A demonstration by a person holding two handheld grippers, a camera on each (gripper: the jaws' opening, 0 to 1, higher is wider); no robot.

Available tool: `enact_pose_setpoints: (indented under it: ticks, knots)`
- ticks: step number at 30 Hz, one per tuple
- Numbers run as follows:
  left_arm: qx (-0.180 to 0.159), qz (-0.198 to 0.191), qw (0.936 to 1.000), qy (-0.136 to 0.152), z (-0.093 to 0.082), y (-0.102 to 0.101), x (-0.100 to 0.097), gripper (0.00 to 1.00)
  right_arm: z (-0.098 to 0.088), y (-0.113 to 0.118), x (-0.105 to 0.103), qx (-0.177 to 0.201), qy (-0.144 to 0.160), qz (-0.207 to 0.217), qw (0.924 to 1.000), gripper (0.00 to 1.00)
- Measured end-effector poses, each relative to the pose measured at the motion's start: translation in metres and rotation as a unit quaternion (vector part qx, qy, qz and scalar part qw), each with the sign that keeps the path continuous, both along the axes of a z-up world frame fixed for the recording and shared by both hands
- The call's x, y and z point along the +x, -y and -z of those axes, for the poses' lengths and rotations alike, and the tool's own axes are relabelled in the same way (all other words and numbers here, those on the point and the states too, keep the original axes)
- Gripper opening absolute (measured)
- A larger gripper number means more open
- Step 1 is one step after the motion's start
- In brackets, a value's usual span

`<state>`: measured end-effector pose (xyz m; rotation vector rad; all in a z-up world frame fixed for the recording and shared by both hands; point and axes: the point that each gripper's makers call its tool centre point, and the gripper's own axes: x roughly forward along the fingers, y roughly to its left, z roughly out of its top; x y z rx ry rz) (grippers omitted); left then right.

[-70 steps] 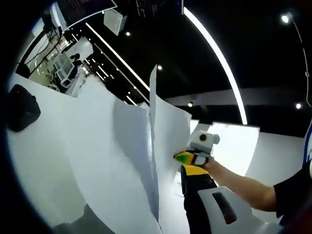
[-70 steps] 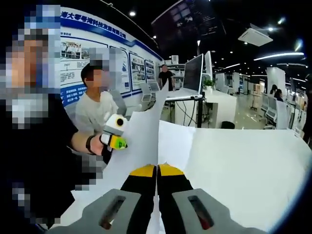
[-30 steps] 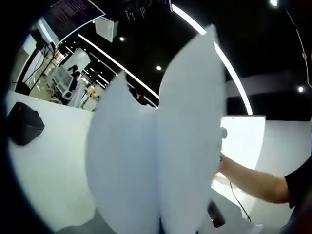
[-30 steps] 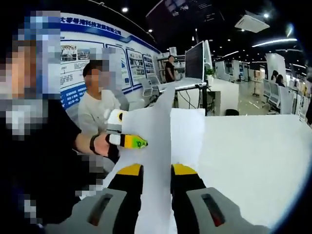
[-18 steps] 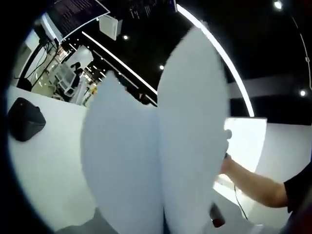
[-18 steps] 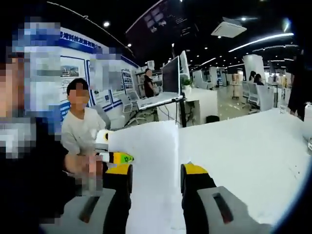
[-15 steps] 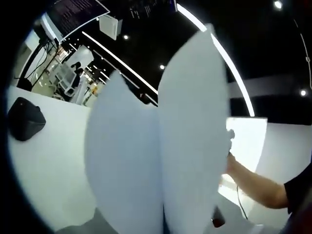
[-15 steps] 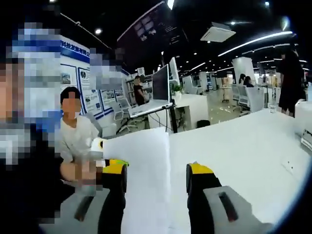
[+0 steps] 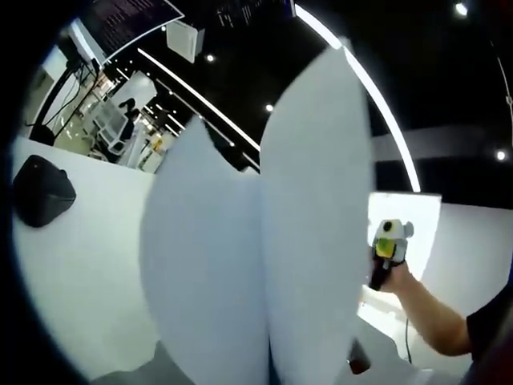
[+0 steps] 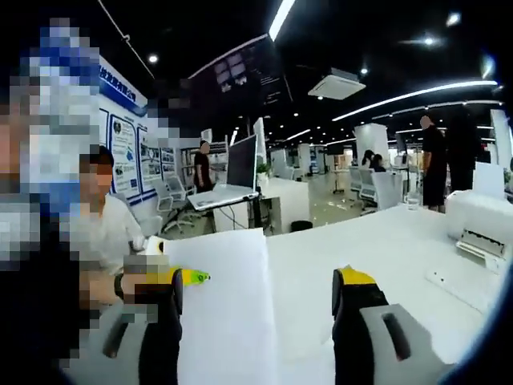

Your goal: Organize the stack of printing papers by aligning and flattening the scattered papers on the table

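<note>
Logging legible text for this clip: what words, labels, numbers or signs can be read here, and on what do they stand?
Nothing can be read with confidence.
Blue wall display board: a headline row and framed panels, too blurred to read.
Dark overhead screens: faint lines, too small to read.
Paper sheets: blank on the sides shown.
Left gripper and right gripper: green and yellow patches, no legible marking.

Upright papers (image 9: pixel 264 257) over the table (image 10: pixel 377 249), between both grippers' fingers.

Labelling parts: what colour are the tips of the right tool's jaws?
Yellow on black jaws, best seen in the right gripper view on the right tool.
</note>
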<state>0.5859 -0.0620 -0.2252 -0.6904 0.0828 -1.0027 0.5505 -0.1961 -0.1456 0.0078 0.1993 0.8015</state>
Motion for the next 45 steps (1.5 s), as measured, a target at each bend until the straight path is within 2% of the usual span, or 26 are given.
enact_pose_setpoints:
  ticks: [3,10,16,24,28,36,41,45]
  knots:
    - [0.0,0.001,1.0,-0.002,0.0,0.0,0.001,0.06,-0.008,-0.002,-0.007,0.0,0.017,0.003,0.9998,0.77]
    - [-0.001,0.001,1.0,-0.003,0.0,-0.001,0.002,0.06,-0.033,0.0,-0.023,0.026,0.053,0.023,0.998,0.86]
    - [0.001,0.002,1.0,-0.002,0.001,-0.002,0.004,0.06,-0.042,0.01,-0.035,0.052,0.058,0.045,0.9959,0.9]
    - [0.003,0.003,1.0,-0.003,0.002,-0.001,0.004,0.06,-0.036,0.023,-0.046,0.045,0.059,0.083,0.9938,0.9]
    - [0.004,0.003,1.0,-0.004,0.002,-0.001,0.004,0.06,-0.027,0.034,-0.056,0.035,0.061,0.11,0.9915,0.9]
    - [0.004,0.004,0.9999,-0.009,0.003,-0.001,0.006,0.06,-0.018,0.048,-0.071,0.048,0.057,0.131,0.9885,0.9]
    - [0.008,0.004,0.9999,-0.006,0.003,0.0,0.004,0.06,-0.017,0.046,-0.082,0.059,0.058,0.136,0.9872,0.9]
    - [0.007,0.005,0.9999,-0.008,0.003,0.0,0.004,0.06,-0.014,0.045,-0.087,0.053,0.054,0.139,0.9874,0.9]
